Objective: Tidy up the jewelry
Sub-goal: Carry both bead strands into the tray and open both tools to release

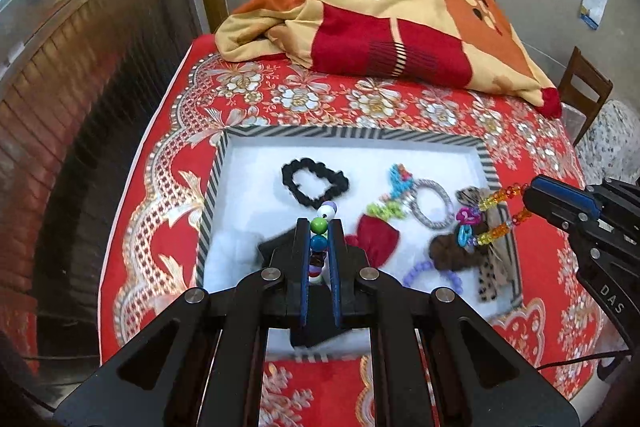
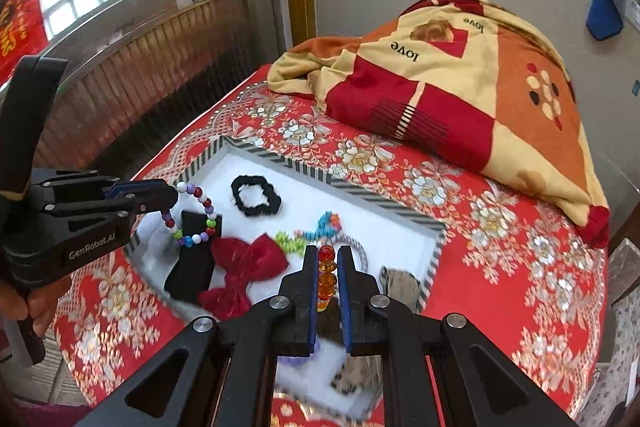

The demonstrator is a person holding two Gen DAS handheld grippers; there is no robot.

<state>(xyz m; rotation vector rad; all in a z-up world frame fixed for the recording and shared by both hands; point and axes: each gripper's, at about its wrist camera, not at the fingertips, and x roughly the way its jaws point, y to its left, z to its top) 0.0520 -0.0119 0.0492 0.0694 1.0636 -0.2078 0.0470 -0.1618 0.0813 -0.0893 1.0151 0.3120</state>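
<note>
Below both claws, a striped tray holds a black scrunchie and red bow; left gripper pinches a multicolored bracelet, right gripper an amber bracelet.

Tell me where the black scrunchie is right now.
The black scrunchie lies on the white tray, toward its far left part, beyond the left claw and left of the silver ring.

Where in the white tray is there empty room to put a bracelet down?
Bare white lies left of the black scrunchie, along the tray's striped rim, and behind it at the far edge. The right half is crowded: silver ring, red bow, leopard fabric.
</note>
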